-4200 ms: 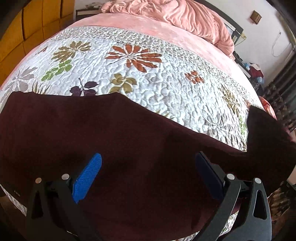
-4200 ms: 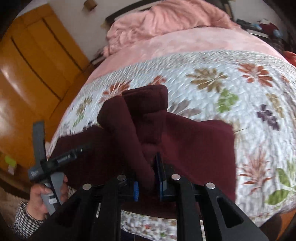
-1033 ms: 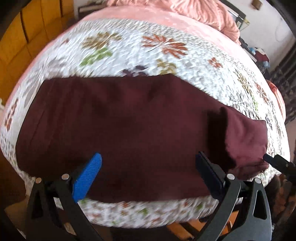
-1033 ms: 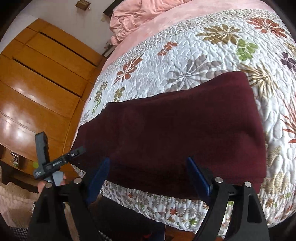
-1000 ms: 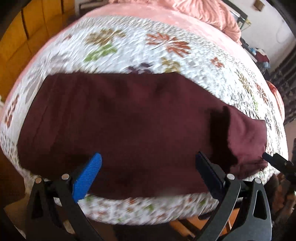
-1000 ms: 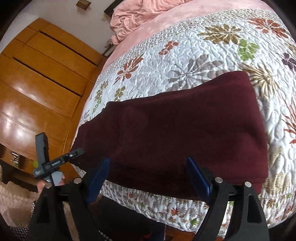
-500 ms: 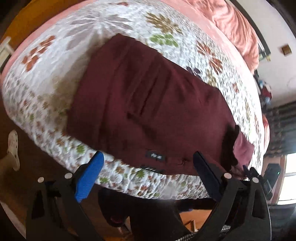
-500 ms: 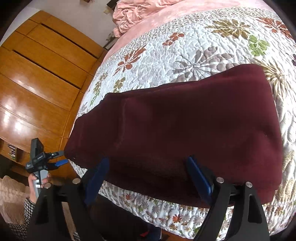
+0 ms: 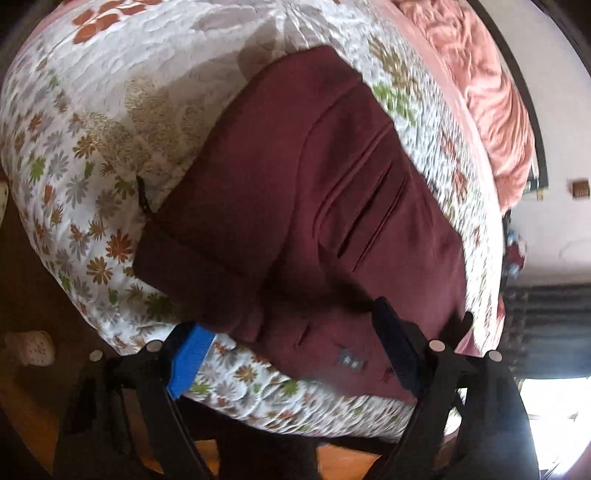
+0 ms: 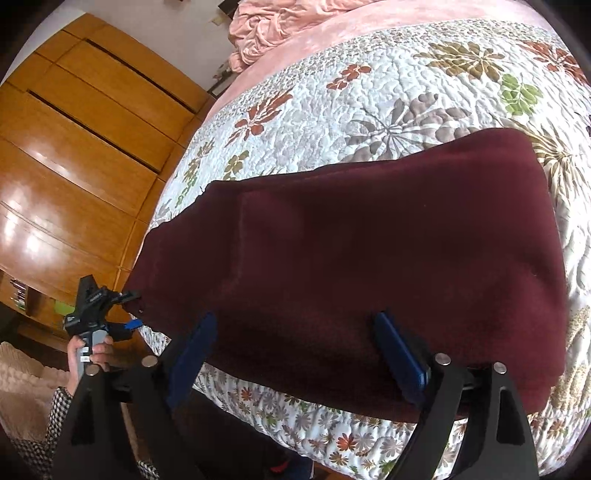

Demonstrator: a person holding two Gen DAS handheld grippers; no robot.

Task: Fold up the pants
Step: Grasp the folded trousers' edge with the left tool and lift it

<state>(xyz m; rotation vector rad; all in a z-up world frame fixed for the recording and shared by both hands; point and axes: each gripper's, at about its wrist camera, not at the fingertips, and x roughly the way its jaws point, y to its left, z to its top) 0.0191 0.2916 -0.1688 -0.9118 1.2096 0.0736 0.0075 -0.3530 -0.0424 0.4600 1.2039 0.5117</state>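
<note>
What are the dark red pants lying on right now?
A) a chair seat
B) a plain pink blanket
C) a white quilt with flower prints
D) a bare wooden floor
C: the pants are spread across the flower-printed quilt near the bed's edge; the pink blanket lies farther back, clear of them.

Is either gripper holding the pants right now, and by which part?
Neither. The left gripper is closing around the near corner of the pants, its pads not yet pressing. The right gripper stands open over the near edge.
</note>
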